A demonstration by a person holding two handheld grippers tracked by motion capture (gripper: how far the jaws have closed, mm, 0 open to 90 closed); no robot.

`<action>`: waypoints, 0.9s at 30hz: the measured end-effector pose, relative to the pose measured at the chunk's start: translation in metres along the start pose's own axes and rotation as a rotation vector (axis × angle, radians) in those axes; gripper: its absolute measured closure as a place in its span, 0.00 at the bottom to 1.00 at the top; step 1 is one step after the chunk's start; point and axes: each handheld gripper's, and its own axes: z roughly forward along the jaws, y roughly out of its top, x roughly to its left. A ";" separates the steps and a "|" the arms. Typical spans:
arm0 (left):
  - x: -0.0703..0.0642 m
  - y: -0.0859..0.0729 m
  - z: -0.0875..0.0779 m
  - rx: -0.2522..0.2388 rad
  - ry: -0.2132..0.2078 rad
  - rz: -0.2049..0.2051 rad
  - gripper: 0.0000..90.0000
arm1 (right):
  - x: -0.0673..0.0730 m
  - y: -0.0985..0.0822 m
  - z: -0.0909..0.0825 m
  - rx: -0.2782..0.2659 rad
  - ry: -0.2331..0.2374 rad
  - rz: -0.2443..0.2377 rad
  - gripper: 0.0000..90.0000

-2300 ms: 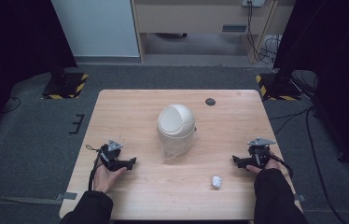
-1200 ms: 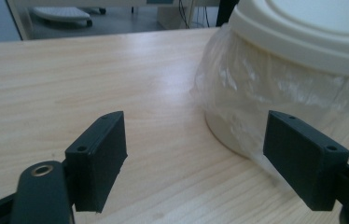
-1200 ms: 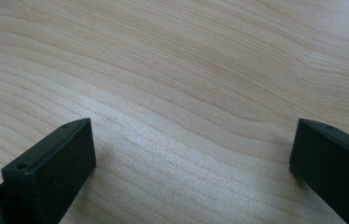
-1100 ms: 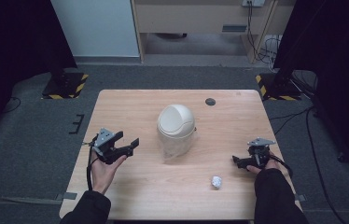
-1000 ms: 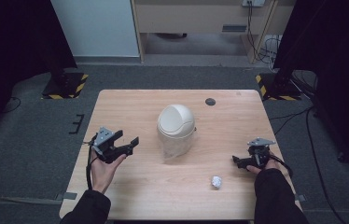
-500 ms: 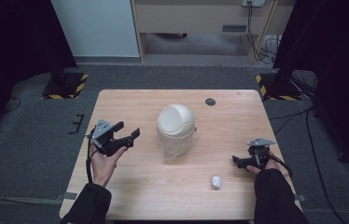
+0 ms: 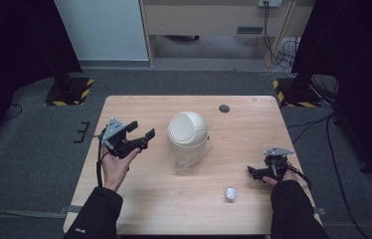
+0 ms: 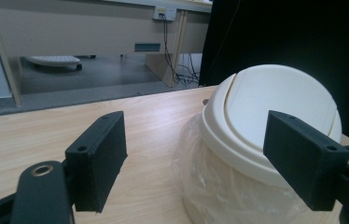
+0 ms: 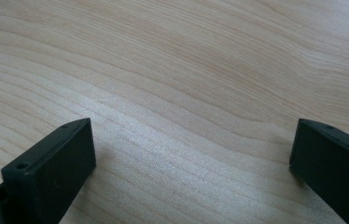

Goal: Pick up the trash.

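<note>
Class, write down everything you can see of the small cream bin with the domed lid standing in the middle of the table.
The bin stands upright near the middle of the wooden table. Its domed, cream, plastic-looking lid has a swing flap set into a rim, and the flap looks shut. A thin clear bag liner bulges out below the rim over the body. The left gripper, jaws open, is raised beside it and points at it without touching. Only the table touches it.

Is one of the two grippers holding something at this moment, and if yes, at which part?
Nothing is held. The left gripper is open, raised beside the bin. The right gripper is open over bare table.
</note>
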 end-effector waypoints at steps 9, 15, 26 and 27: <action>-0.012 0.014 0.016 -0.006 -0.020 0.034 0.23 | 0.000 0.000 0.000 0.001 0.001 0.001 0.00; -0.015 0.014 0.027 0.008 -0.028 0.033 0.23 | 0.000 0.000 0.000 0.001 0.001 0.002 0.01; -0.020 0.014 0.049 0.041 -0.045 0.053 0.23 | 0.000 0.000 0.000 0.002 0.001 0.001 0.01; -0.021 0.013 0.052 0.052 -0.046 0.056 0.23 | 0.000 0.000 0.000 0.002 0.001 0.001 0.00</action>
